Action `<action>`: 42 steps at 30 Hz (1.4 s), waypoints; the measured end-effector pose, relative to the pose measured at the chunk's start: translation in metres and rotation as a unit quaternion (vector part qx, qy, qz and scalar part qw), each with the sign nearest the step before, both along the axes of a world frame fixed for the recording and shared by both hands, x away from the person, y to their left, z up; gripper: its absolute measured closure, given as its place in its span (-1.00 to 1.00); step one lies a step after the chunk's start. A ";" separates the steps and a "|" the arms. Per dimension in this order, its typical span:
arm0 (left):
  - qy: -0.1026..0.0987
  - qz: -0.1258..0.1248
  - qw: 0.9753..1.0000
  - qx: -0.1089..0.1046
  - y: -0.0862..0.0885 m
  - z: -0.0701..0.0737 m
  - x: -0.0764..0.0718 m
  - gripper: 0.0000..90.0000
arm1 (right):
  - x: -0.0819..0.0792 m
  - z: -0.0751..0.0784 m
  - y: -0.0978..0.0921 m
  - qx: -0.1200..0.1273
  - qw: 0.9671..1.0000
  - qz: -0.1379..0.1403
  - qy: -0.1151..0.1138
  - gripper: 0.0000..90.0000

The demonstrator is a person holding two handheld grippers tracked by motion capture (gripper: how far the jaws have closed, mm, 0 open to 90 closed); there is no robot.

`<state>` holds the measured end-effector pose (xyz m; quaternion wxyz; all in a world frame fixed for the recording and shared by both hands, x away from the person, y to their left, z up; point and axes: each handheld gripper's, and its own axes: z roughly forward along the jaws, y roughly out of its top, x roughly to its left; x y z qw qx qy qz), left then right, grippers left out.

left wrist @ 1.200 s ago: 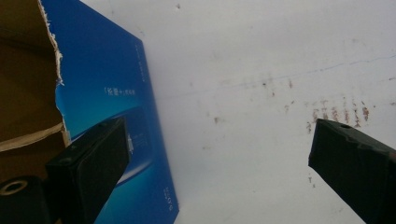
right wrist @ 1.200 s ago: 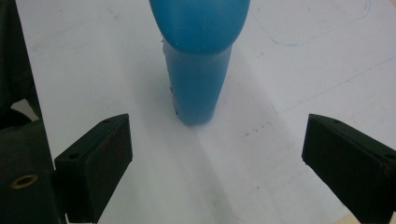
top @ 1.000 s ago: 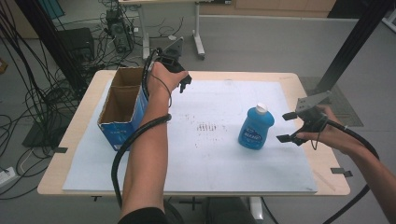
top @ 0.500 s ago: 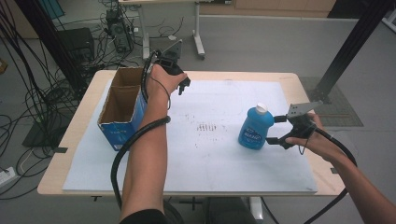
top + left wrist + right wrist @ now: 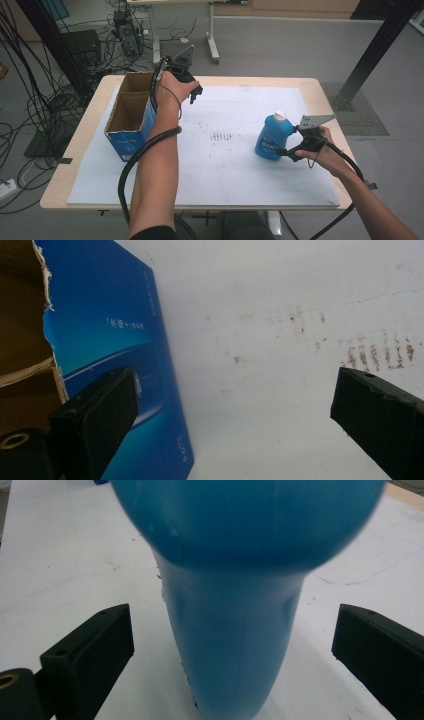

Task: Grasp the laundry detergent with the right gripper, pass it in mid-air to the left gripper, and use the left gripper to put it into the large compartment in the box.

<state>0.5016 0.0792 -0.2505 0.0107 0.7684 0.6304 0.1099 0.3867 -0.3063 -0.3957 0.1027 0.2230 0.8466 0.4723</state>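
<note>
The left forearm reaches up the middle-left of the high view, its hand [image 5: 175, 85] holding the left gripper [image 5: 196, 95] in the upper centre-left, jaws spread wide (the left gripper view shows them far apart). The right forearm enters from the lower right, its hand [image 5: 320, 152] holding the right gripper [image 5: 282, 150] at centre-right, jaws likewise wide apart.
</note>
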 end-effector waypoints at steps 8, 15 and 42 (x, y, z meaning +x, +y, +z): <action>-0.001 -0.002 1.000 -0.001 -0.002 0.000 0.000 -0.87 | 0.000 -0.006 0.007 0.010 1.000 0.002 -0.008 -0.94; 0.001 -0.003 1.000 -0.002 -0.002 -0.001 -0.001 -0.88 | 0.000 -0.011 0.012 0.019 1.000 0.002 -0.012 -0.95; 0.001 -0.004 1.000 -0.004 -0.001 0.000 -0.003 -0.88 | 0.002 -0.017 0.018 0.042 0.999 0.004 -0.020 -0.95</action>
